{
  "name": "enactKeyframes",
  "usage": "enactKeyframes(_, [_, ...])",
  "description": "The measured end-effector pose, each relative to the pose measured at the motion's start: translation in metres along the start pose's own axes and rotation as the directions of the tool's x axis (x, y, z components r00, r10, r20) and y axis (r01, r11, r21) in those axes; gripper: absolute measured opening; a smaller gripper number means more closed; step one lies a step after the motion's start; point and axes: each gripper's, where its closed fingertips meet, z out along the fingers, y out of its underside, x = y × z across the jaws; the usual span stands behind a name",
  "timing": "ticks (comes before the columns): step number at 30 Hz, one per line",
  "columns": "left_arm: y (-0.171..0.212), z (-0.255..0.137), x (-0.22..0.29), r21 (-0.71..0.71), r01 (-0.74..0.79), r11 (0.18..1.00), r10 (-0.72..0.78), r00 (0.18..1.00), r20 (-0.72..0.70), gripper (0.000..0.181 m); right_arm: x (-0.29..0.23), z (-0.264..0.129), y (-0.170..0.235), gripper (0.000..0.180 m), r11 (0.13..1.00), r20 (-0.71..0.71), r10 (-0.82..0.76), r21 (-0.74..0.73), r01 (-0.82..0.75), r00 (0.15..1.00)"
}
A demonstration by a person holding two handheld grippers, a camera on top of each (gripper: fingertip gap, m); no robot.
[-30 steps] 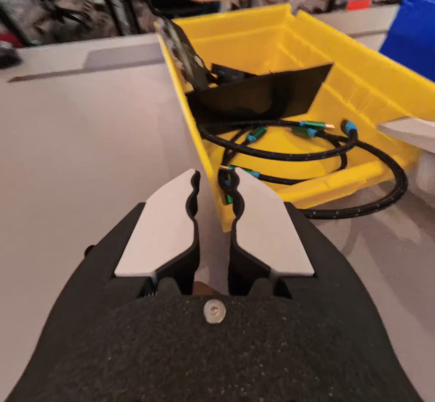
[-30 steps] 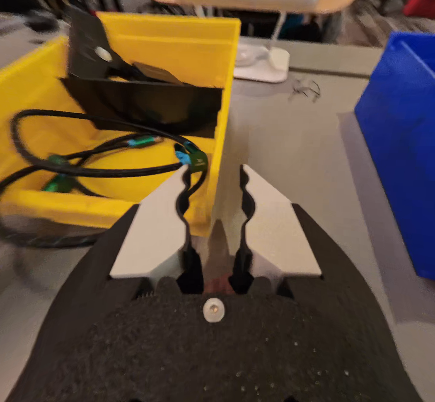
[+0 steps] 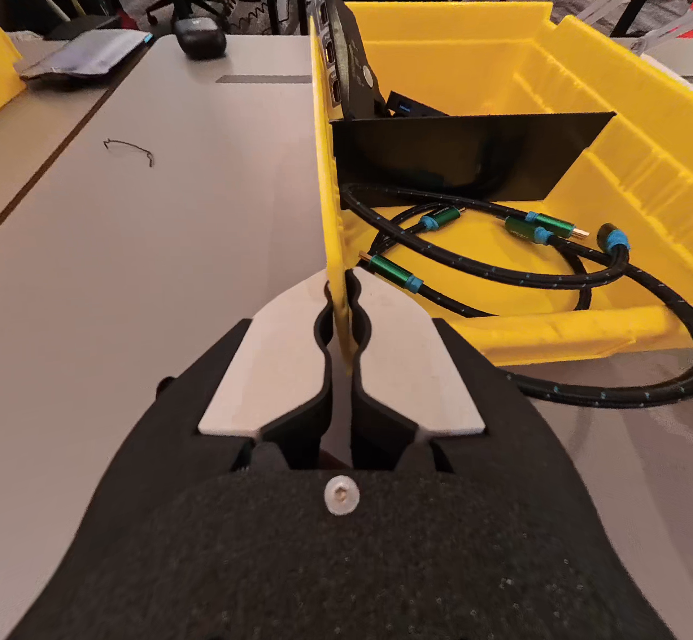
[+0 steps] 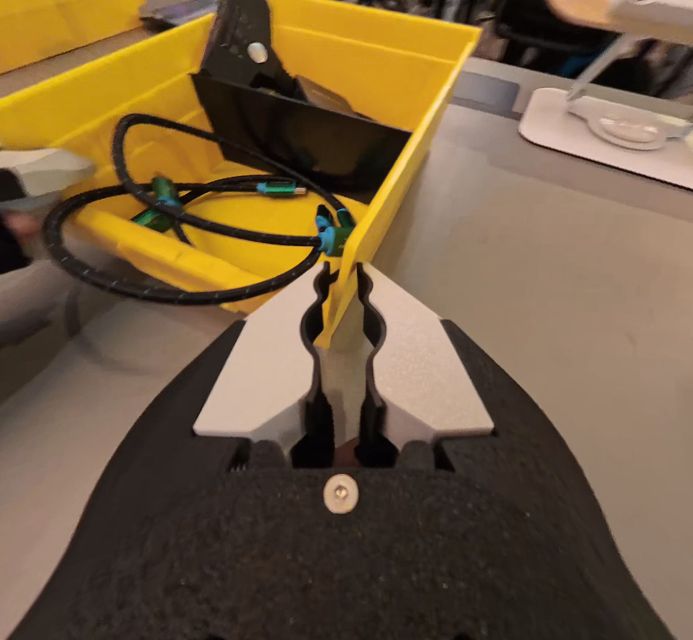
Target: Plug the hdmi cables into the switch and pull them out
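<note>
While the left gripper clamps the near corner of the yellow bin, one finger outside its left wall and the other inside, the grey table spreads away to that gripper's left, with a bent scrap of wire lying well ahead and, farther off, a dark pouch and a small black case. Straight ahead of its tips, up along the gripped wall, the black switch leans tilted against the wall behind a black divider. Ahead and to the right of the same gripper, the braided black hdmi cables coil on the bin floor, none plugged in; one green plug lies just beyond the right finger, others sit deeper in, and one cable hangs over the low front lip onto the table. On the bin's opposite near corner, the right gripper straddles the right wall, its fingers drawn close on either side of it; whether they truly squeeze it I cannot tell through the blur. To its left the cables and a green plug lie just inside the wall, and the other gripper's pale finger shows at the far left edge. To its right the table is bare up to a white stand base far ahead.
</note>
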Motion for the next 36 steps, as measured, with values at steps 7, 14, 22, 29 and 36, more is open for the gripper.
enactKeyframes(7, [-0.012, -0.027, -0.009, 0.075, 0.062, 0.995, -0.066, 0.997, 0.043, 0.023, 0.012, -0.072, -0.005, 0.024, 1.000, 0.352, -0.010, 0.001, 0.010, 0.936])
enactKeyframes(14, [-0.042, -0.068, 0.004, 0.250, 0.205, 0.946, -0.207, 0.978, -0.020, 0.023, 0.136, -0.157, -0.008, 0.027, 0.989, 0.310, -0.010, 0.142, -0.036, 0.951])
enactKeyframes(22, [0.004, -0.081, 0.127, -0.010, 0.358, 0.934, -0.342, 0.884, -0.317, 0.023, 0.330, -0.238, 0.071, 0.032, 0.825, 0.161, 0.510, 0.189, -0.533, 0.845])
enactKeyframes(29, [0.025, -0.067, 0.144, -0.070, 0.169, 0.983, -0.182, 0.946, -0.268, 0.025, 0.426, -0.259, 0.101, 0.035, 0.858, -0.154, 0.491, 0.254, -0.446, 0.857])
enactKeyframes(36, [0.012, -0.057, 0.103, -0.008, 0.218, 0.976, -0.213, 0.947, -0.241, 0.029, 0.417, -0.242, 0.114, 0.035, 0.807, -0.094, 0.579, 0.208, -0.553, 0.810])
